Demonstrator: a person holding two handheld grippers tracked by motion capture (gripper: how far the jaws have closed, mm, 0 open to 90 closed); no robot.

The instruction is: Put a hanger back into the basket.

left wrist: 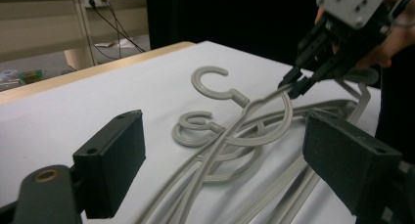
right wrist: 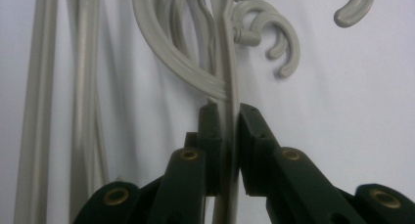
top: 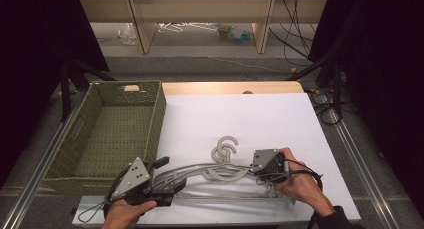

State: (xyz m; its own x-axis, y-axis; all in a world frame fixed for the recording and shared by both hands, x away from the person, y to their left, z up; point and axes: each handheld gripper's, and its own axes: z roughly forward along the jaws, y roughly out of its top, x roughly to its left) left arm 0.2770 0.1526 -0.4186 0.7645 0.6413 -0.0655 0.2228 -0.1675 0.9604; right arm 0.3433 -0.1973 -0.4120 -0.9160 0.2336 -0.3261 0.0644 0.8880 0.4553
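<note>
Over at the left sits the green woven basket [top: 107, 134], open-topped beside the white sheet [top: 260, 119], presumably waiting to take whatever gets sorted. Just to the basket's near right corner, the left gripper [top: 167, 181] hovers with its jaws spread wide, the pads [left wrist: 110, 160] standing apart on either side of the long ends of the hangers [top: 215, 171] without touching them; I would guess it is placed there to catch or steady that end once the bundle shifts.

Right of the basket, on the sheet, lies the tangle of grey plastic hangers, their arms crossing and their hooks [top: 226, 148] curling toward the far side of the table. They overlap closely, so one cannot simply be lifted free.

Farther right again, well away from the basket, the right gripper [top: 256, 175] has its jaws pressed onto a single thin hanger arm [right wrist: 227, 94], pinching it edge-on just below where another arm curves across. That narrow grip looks chosen to single out one hanger from the pile, and the crossing arm may drag along if it is pulled.
</note>
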